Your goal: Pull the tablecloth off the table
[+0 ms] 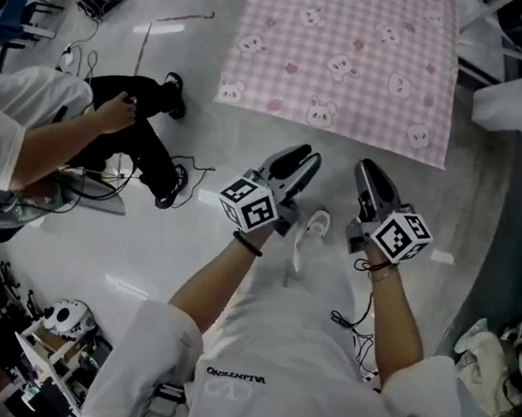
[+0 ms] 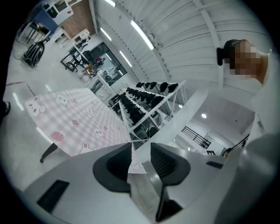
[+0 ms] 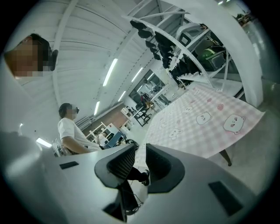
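A pink checked tablecloth (image 1: 341, 57), printed with small cartoon animal faces, is seen spread flat over a table, which it covers from above; only a dark table leg (image 2: 47, 153) is shown beneath its overhanging edge. The cloth is therefore on the table, not off it. It is judged to be thin, soft and light, likely to slide and bunch when drawn, so a pinch along the near hem or at the two near corners is judged best, one corner for each tool. The left gripper (image 1: 303, 157) and the right gripper (image 1: 369, 172) are held side by side over the pale floor (image 1: 188, 260), just short of the near edge and not touching the cloth. The jaws of each are set narrowly apart with nothing gripped; only the cloth's corner and the floor are seen through the gaps. To the left, a seated person (image 1: 25, 127) in a white top is seen, well apart from the table.
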